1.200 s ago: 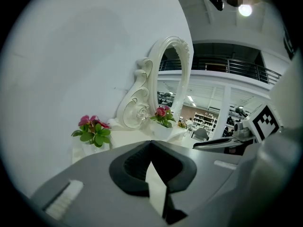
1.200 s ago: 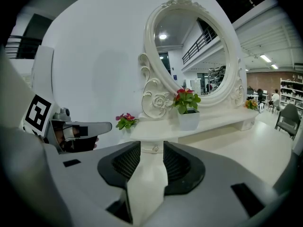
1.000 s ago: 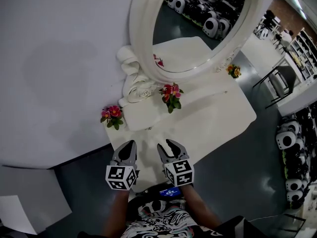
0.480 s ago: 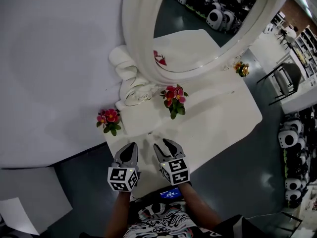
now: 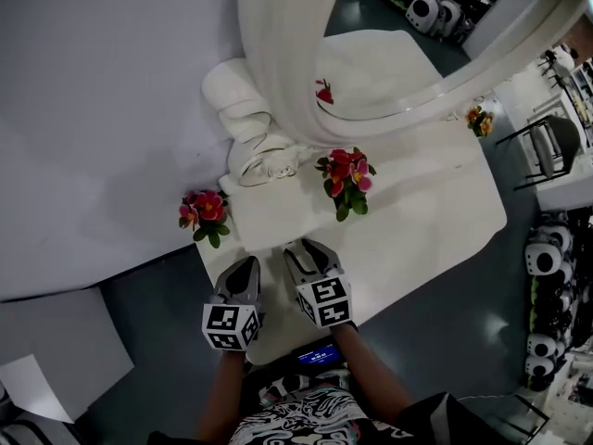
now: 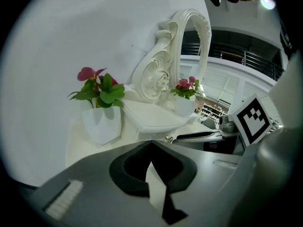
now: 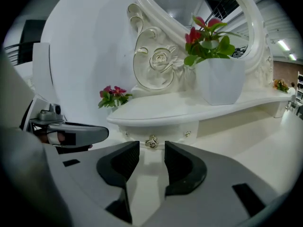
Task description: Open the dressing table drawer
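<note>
1. R gripper [image 7: 152, 151]: jaws spread, nothing betw pads; gap lines up w/ centre knob [image 7: 151, 142] of drawer [image 7: 163, 132]; knob sits just past the tips, not touched.
2. L gripper [image 6: 150, 144]: jaw tips pressed together, empty; hangs just left of R gripper; both over front part of dressing table [image 5: 435, 225], apart from each other.
3. Drawer: shut, front flush in curved face of raised shelf [image 5: 278, 213] below mirror [image 5: 389, 35]; two smaller knobs flank centre one in right gripper view.
4. Head view: R gripper tips near shelf's front edge; L gripper a bit further back twd person; both forearms come in from bottom edge.
5. Potted flowers, all red/pink w/ green leaves: left pot [image 5: 204, 213] on tabletop at left end, by wall; middle pot [image 5: 347, 179] white, upright on shelf beside mirror base; far pot [image 5: 478, 119] at right end, too small for detail.
6. Mirror frame: white, oval; carved scroll + rose [image 7: 158, 60] at its base, just left of middle pot.
</note>
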Demonstrator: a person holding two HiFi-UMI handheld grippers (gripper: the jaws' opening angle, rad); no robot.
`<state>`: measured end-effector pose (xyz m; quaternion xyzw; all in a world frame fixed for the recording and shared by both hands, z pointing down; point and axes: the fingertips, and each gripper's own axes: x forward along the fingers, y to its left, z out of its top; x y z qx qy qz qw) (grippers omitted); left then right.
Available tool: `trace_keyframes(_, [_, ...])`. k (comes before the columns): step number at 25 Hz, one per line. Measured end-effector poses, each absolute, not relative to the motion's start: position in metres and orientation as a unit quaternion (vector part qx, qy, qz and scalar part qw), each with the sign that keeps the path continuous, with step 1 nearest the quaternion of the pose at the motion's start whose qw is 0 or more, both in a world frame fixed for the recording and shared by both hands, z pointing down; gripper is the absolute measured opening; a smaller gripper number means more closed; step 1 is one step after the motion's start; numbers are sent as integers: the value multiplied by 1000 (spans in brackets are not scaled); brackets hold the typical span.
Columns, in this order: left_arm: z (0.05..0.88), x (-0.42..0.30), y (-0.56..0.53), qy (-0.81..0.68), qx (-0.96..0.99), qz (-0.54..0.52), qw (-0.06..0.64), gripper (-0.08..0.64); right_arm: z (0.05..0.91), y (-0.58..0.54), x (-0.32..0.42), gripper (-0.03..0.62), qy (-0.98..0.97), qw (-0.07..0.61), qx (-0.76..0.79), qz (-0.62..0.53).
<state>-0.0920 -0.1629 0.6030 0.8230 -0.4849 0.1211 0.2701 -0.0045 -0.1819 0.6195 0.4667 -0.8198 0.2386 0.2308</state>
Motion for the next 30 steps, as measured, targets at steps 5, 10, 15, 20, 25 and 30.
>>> trace_keyframes(5, [612,-91,-165,-485,820,127,278,2,627,-195,-10,132,-824,225,461,239])
trace_keyframes(10, [610,-91,-165,-485,819,125,279,2,629,-197,-16,104,-829,234,454,228])
trace_keyframes(15, [606,-93,-160,-490,817,116,281,2,631,-186,-13,103,-831,239,447,229])
trace_keyframes(20, [599,-98,-153,-494,817,105,279,2,631,-171,-6,103,-827,247,450,229])
trace_keyframes(25, [593,-100,-145,-496,817,100,277,2,629,-155,-2,103,-824,253,453,228])
trace_keyframes(30, [589,-97,-139,-493,821,98,271,2,631,-140,2,104,-820,256,454,236])
